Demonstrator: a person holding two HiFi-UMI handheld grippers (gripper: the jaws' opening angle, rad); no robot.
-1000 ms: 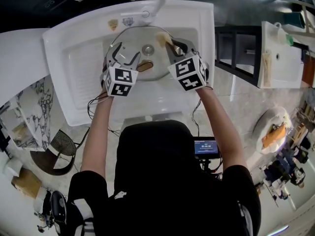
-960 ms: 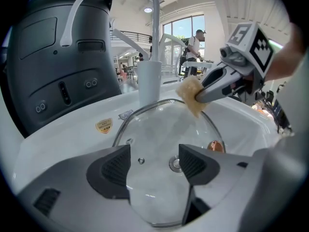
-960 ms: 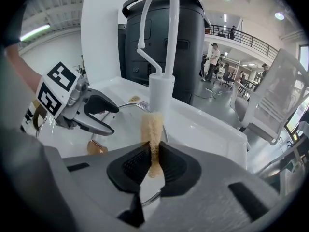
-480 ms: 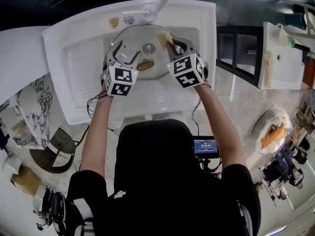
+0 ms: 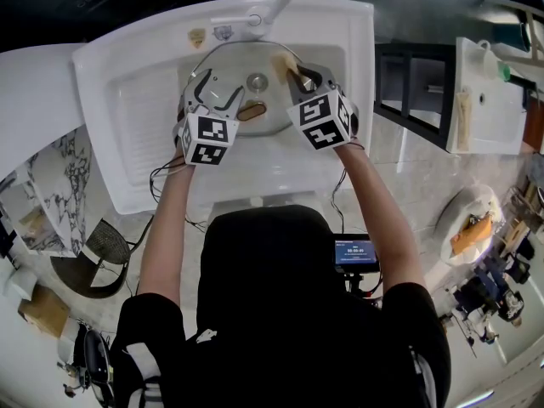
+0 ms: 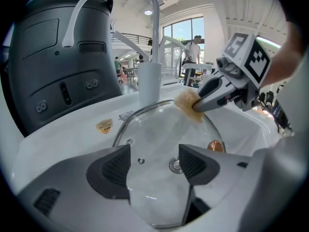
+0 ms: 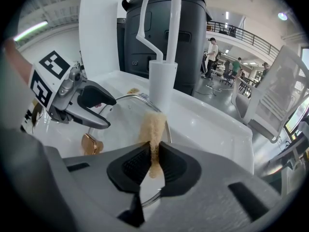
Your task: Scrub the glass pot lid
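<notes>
sponge (image 7: 155,127) on far edge of lid (image 6: 157,146), near faucet (image 6: 149,83)

The head camera sits above the person and looks steeply down: the white sink (image 5: 110,100) lies at 12 o'clock, and the person's own shoulders fill 6 o'clock. The left gripper view rides low and very near the glass lid (image 6: 154,149). It faces the faucet (image 6: 155,42) at 12 o'clock, with the right gripper (image 6: 198,103) entering from 2 o'clock. The right gripper view looks along its jaws, which pinch the sponge (image 7: 153,127), toward the same faucet — the left gripper (image 7: 111,113) shows at 9 o'clock. All three views share lid and faucet.
</notes>
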